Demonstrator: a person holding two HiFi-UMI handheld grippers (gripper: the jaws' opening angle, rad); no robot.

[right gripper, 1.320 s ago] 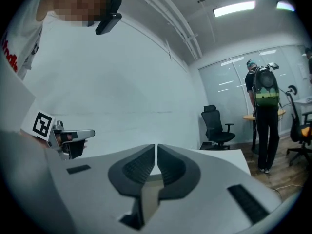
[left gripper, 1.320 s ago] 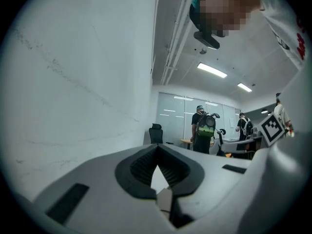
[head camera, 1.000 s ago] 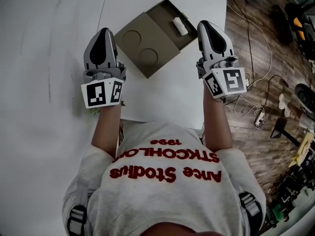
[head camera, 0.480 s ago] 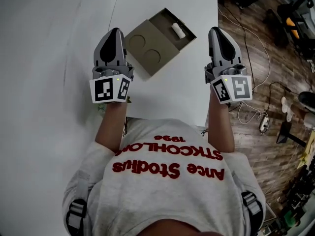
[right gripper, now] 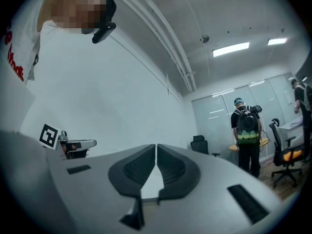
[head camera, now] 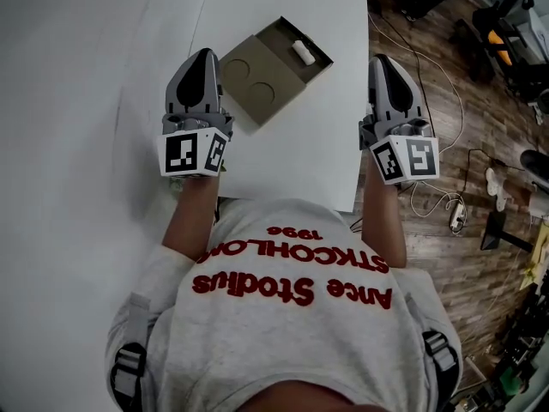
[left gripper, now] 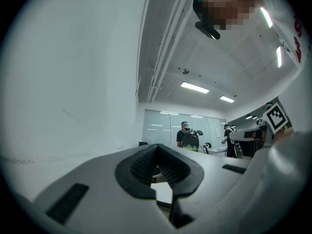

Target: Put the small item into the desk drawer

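An olive desk box (head camera: 256, 82) with two round recesses on top lies on the white table (head camera: 292, 161). Its drawer (head camera: 318, 58) stands pulled out at the far right, and a small white cylinder (head camera: 300, 52) lies inside it. My left gripper (head camera: 204, 55) hovers just left of the box, shut and empty. To the right of the drawer, over the table's right edge, is my right gripper (head camera: 383, 59), also shut with nothing in it. Both gripper views look out level across the room: the left gripper (left gripper: 157, 148) and right gripper (right gripper: 156, 148) each show closed pads.
The table's right edge runs close by the right gripper; beyond it is wooden floor (head camera: 463, 144) with cables and a power strip (head camera: 454, 219). A white wall (head camera: 86, 101) borders the table on the left. A person with a backpack (right gripper: 247, 130) and an office chair (right gripper: 285, 152) stand far off.
Both grippers have risen and drawn back from the box toward my body. The right gripper now sits farther from the drawer. The white cylinder stays in the drawer.
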